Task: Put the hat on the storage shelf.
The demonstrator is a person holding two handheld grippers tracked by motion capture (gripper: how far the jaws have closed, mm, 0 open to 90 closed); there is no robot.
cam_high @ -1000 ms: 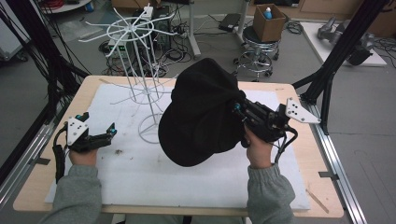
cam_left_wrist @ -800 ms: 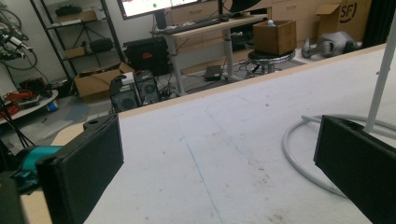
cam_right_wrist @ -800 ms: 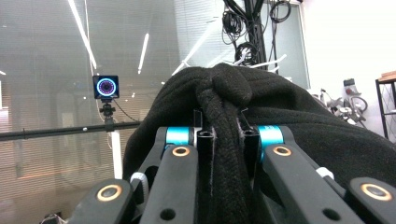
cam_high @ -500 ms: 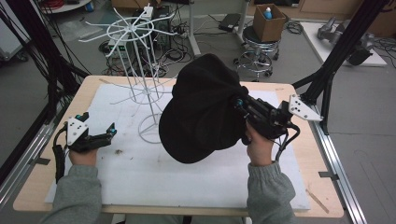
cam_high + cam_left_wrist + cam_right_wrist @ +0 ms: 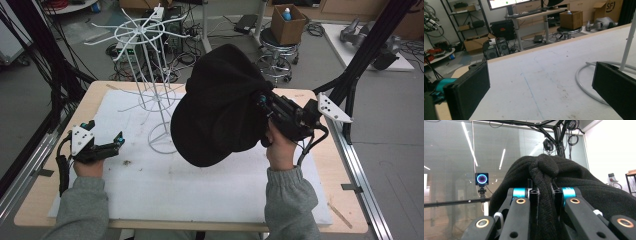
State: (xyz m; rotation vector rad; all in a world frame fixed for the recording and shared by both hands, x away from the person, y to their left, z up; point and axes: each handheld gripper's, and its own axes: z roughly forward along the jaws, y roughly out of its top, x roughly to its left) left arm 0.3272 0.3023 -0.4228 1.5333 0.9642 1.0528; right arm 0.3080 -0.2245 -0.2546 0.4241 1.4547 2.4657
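A black fabric cap [image 5: 220, 105] hangs in the air above the middle of the table, brim down toward the white mat [image 5: 165, 185]. My right gripper [image 5: 262, 107] comes in from the right and is shut on a bunched fold at the cap's edge. In the right gripper view that fold [image 5: 544, 202] is pinched between the jaws of the right gripper [image 5: 545, 195]. A white wire display rack [image 5: 150, 75] stands just left of the cap. My left gripper [image 5: 117, 142] rests low at the table's left, open, with nothing between its fingers [image 5: 469, 92].
The rack's round base ring [image 5: 584, 82] lies on the mat just right of the left gripper. Black frame posts [image 5: 360, 60] rise at the table's right and left corners. Behind the table stand a stool with a cardboard box [image 5: 287, 22] and floor cables.
The right gripper has lifted the cap slightly up and to the right. The left gripper has stayed where it was.
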